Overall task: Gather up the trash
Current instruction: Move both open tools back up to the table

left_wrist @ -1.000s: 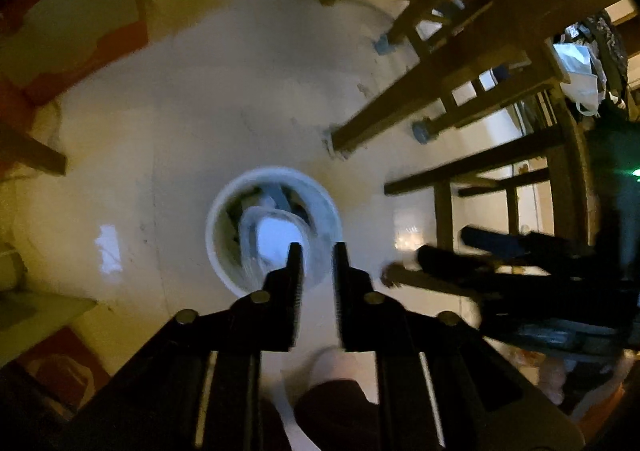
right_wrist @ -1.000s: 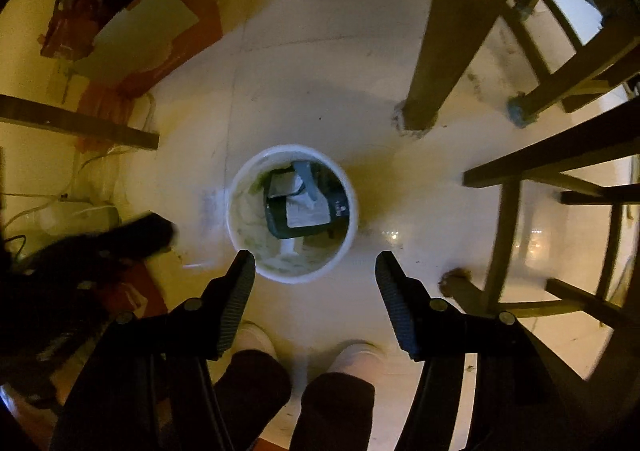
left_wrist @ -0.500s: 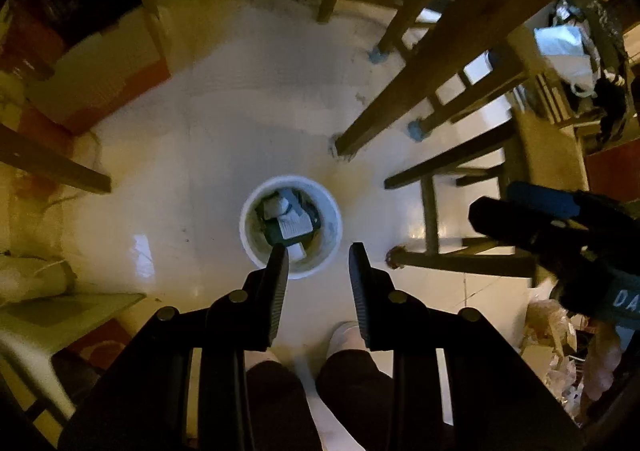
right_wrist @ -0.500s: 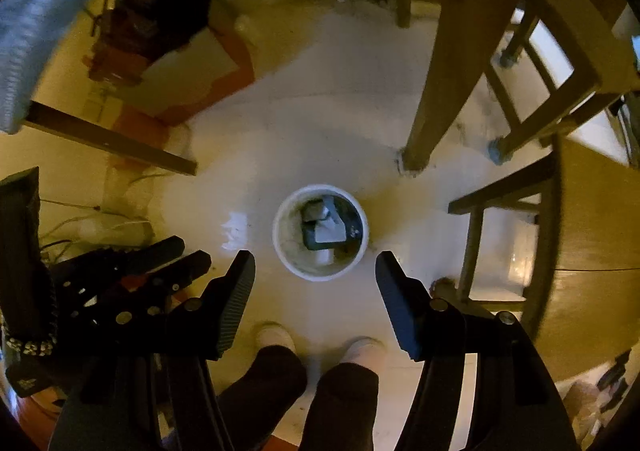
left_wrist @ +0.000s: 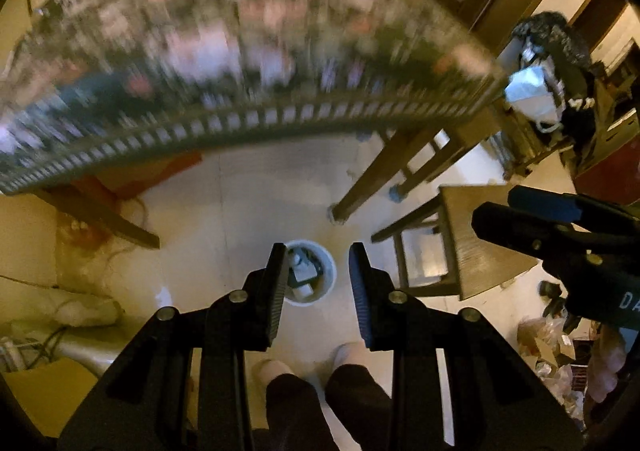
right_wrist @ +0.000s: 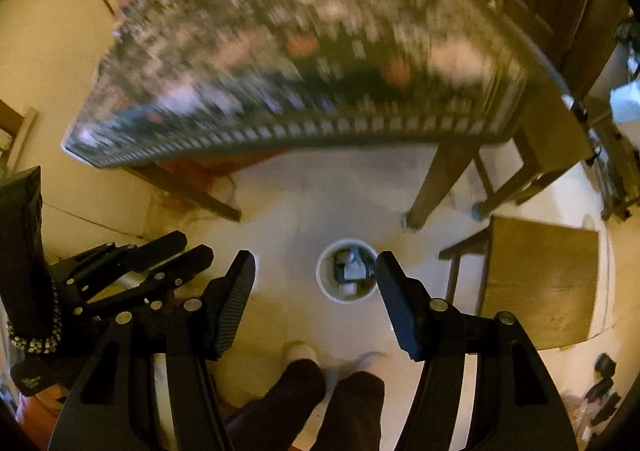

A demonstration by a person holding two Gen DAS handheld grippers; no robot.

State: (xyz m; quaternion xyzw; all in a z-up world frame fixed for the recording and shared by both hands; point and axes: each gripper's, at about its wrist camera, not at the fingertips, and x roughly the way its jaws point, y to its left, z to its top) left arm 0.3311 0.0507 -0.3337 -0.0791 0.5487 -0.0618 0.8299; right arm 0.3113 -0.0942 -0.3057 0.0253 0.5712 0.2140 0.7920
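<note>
1. Left wrist view gives us the desk (left_wrist: 248,63) as the biggest thing, a blurred patterned cloth spread over it and filling the top of the frame; clutter at its far edge is too smeared to name.
2. Below it we see the pale floor (left_wrist: 256,195), with a stool (left_wrist: 476,243) on the right.
3. Our left hand-held gripper (left_wrist: 317,279) hangs above the floor, jaws apart with nothing between them; they have just been opening a little further.
4. Our right hand-held gripper (right_wrist: 315,291) holds a wider gap, also empty, pads touching nothing.
5. The bin (left_wrist: 310,271) stands on the floor well below both tools, by the desk leg. In the left view it shows between the fingertips; in the right view it sits just inside the right finger.
6. The trash (right_wrist: 352,271) lies inside the bin: a dark carton and pale scraps, too small for us to sort further.
7. We judge one drop into the bin is done and we are between pieces, both tools free and high.
8. Next we need to find another piece, likely up on the desk, level a gripper toward it, and close the jaws around it. No such piece can be told from here because of the blur.
</note>
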